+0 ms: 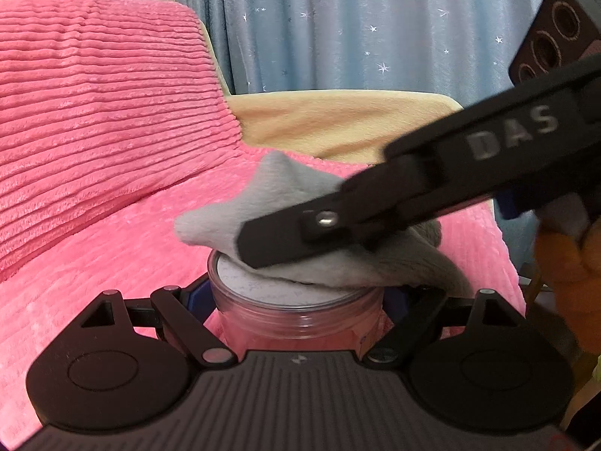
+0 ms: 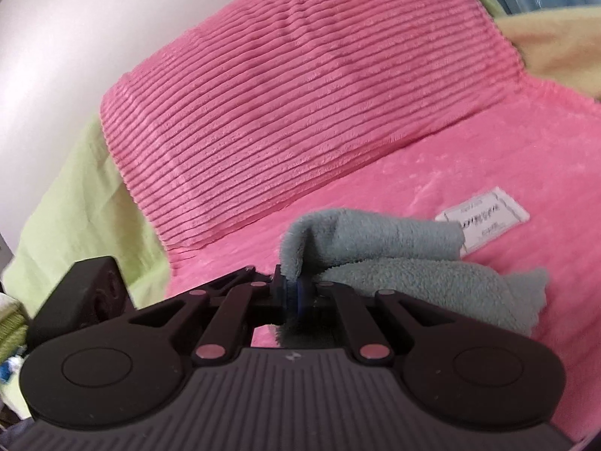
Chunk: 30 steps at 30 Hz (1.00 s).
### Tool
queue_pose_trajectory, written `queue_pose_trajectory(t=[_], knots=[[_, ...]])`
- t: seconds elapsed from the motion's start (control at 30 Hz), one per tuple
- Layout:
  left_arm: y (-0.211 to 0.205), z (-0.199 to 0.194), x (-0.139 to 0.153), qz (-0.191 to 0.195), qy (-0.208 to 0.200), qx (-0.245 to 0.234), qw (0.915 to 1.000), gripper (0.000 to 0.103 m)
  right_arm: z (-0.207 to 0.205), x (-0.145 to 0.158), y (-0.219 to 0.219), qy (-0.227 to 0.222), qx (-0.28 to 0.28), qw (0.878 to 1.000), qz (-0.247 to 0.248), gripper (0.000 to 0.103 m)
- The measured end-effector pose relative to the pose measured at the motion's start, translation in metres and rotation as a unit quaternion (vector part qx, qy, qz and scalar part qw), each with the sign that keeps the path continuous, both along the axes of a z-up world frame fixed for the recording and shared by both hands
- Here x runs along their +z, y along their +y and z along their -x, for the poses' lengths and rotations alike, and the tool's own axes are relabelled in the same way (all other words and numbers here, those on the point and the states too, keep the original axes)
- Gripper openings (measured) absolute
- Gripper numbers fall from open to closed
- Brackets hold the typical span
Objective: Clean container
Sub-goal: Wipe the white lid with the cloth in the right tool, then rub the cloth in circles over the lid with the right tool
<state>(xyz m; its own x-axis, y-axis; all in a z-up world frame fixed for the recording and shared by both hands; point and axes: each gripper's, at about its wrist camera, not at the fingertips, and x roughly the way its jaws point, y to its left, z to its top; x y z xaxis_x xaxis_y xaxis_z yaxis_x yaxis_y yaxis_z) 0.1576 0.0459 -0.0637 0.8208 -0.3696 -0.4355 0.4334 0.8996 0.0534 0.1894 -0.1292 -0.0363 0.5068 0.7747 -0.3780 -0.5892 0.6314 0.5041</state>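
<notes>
Items: one clear round container, pinched between the left gripper fingers above a pink blanket; one grey cloth draped on its top, clamped in the closed right gripper; one white label on the blanket.
</notes>
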Motion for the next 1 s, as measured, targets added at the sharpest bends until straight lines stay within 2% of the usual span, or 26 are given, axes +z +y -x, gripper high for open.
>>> queue_pose_trajectory(t=[0.07, 0.77, 1.0], knots=[[0.0, 0.0, 0.0, 0.002, 0.001, 0.0, 1.0, 0.085, -0.001, 0.001, 0.004, -0.012, -0.008, 1.0, 0.011, 0.002], [-0.013, 0.009, 0.002, 0.006, 0.008, 0.008, 0.9999, 0.086, -0.009, -0.001, -0.004, -0.017, -0.028, 0.999, 0.007, 0.002], [-0.013, 0.008, 0.002, 0.002, 0.005, 0.002, 1.0, 0.085, -0.004, 0.002, -0.027, -0.004, -0.039, 0.999, 0.015, 0.002]])
